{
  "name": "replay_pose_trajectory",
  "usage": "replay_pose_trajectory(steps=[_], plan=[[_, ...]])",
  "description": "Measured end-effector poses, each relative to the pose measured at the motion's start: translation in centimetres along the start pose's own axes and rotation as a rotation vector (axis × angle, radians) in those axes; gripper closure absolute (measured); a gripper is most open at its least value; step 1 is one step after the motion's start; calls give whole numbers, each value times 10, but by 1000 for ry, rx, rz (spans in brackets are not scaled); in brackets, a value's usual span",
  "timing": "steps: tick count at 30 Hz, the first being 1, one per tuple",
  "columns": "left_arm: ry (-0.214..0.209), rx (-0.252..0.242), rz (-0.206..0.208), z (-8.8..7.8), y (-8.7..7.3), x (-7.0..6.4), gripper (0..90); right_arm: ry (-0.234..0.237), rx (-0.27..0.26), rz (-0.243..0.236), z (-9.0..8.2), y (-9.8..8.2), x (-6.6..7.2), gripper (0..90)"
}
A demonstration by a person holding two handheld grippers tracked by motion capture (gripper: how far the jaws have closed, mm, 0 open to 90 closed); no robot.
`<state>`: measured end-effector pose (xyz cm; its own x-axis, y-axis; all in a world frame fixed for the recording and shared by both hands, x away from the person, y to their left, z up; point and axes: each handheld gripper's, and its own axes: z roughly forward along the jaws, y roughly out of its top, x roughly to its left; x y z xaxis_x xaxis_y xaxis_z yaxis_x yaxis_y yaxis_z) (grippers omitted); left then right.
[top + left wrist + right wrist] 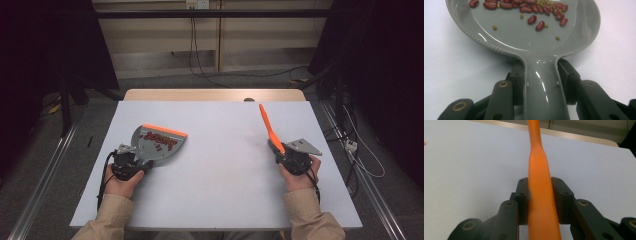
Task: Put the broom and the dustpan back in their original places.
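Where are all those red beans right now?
The beans lie in the grey dustpan on the table's left side in the high view, its handle clamped in the left tool.

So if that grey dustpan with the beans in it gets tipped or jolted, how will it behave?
The dustpan looks like glossy moulded plastic, so probably stiff and light. The beans lie loose on its smooth floor and would likely slide or roll. The left gripper clamps only the narrow handle, so the pan might twist.

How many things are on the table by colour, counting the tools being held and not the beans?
Grey: 1, the grey dustpan with an orange front edge, beans in it, held by the left gripper.
Orange: 1, the orange handle held by the right gripper.
Total: 2
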<state>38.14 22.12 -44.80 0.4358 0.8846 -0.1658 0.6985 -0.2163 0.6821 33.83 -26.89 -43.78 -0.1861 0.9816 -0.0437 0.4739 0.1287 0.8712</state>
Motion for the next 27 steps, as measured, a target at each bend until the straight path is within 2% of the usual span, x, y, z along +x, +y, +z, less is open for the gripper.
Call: replay_pose_trajectory(steps=[3, 5, 8, 11, 14, 20, 24, 25, 27], plan=[[-22, -6, 1, 0, -1, -5, 614, 11, -2, 0, 3, 1, 6, 684], [-34, -11, -2, -1, -1, -7, 597, 31, -7, 28, 5, 2, 9, 675], [-41, -24, -7, -1, -2, -8, 571, 34, -7, 32, 8, 3, 12, 676], [-61, -23, 3, -3, -4, -9, 555, 48, -13, 54, 10, 3, 15, 662], [-63, -38, 5, -2, -6, -14, 527, 51, -13, 59, 11, 3, 18, 650], [-101, -29, 25, -6, -9, -20, 463, 69, -16, 68, 14, 2, 26, 620], [-133, -35, 31, -10, -11, -22, 409, 123, -31, 101, 15, 2, 30, 579], [-141, -36, 39, -11, -12, -23, 385, 130, -44, 96, 13, 2, 31, 567], [-161, -52, 26, -15, -14, -23, 346, 149, -57, 93, 10, 4, 33, 498]])
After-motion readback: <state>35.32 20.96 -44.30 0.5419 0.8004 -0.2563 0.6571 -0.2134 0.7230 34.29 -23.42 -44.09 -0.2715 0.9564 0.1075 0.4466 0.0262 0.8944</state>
